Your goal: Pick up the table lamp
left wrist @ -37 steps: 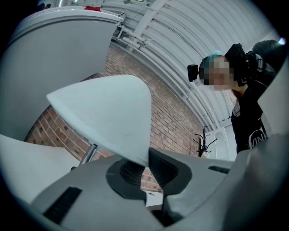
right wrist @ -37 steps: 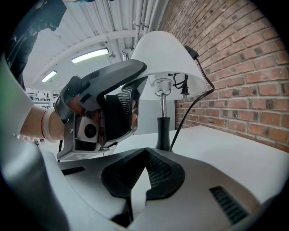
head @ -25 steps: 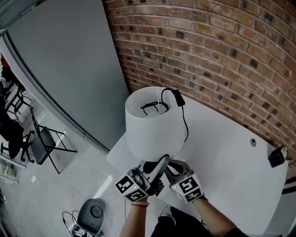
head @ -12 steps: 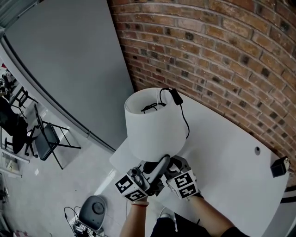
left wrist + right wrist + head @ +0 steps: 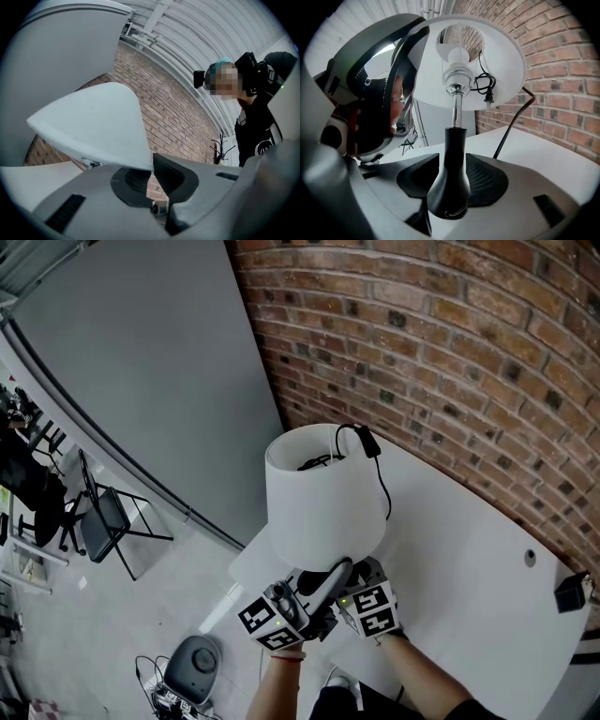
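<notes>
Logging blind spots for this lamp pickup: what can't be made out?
- Whether the lamp is off the table: the shade covers its foot in the head view, the body of the right gripper in its own view.
- Whether the left gripper pinches the shade: the rim covers its jaw tips, left gripper view.
- The black item at the table's edge, head view: too small.
</notes>
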Demonstrator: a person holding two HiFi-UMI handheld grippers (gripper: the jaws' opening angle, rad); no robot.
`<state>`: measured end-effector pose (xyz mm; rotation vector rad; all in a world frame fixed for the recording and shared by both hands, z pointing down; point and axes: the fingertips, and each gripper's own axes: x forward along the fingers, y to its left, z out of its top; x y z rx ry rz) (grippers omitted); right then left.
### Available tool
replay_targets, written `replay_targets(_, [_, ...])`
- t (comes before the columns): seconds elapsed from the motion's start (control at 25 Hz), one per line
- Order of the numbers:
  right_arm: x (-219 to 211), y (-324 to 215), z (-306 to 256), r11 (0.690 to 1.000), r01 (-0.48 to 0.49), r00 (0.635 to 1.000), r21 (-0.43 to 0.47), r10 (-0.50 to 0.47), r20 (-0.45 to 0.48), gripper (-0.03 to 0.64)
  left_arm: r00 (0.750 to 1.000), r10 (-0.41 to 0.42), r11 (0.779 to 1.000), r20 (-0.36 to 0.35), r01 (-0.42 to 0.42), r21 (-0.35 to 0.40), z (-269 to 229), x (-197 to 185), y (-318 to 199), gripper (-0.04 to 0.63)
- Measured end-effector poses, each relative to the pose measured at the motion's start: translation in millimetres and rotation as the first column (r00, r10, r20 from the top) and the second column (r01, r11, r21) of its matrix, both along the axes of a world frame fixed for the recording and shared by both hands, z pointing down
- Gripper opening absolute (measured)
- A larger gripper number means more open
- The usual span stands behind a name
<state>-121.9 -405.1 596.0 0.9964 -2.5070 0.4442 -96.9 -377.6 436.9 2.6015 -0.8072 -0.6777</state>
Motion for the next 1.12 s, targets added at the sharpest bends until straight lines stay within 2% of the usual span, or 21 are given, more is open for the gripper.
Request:
replay_targets(0.32, [-6,-8,11,0.999,0.001,1.0,-0.035,-0.002,-0.006,0.153,1.0,0.006,1.0,0.016,-0.006,-0.003,0,5,0,0.02])
replay_targets(0.68, [-10,-11,14,0.998,0.038,0.999,-0.058,-0.039,-0.018,0.153,1.0,-0.012,1.0,-0.014,0.012,-0.005,0,-2,-3,0.02])
replay_targets(1.12, [-7,-10,12,1.0,0.009,1.0,-0.022,-0.009,0.012,0.156,1.0,0.018,1.0,0.021,-0.018,-0.006,0,6,5,0.02])
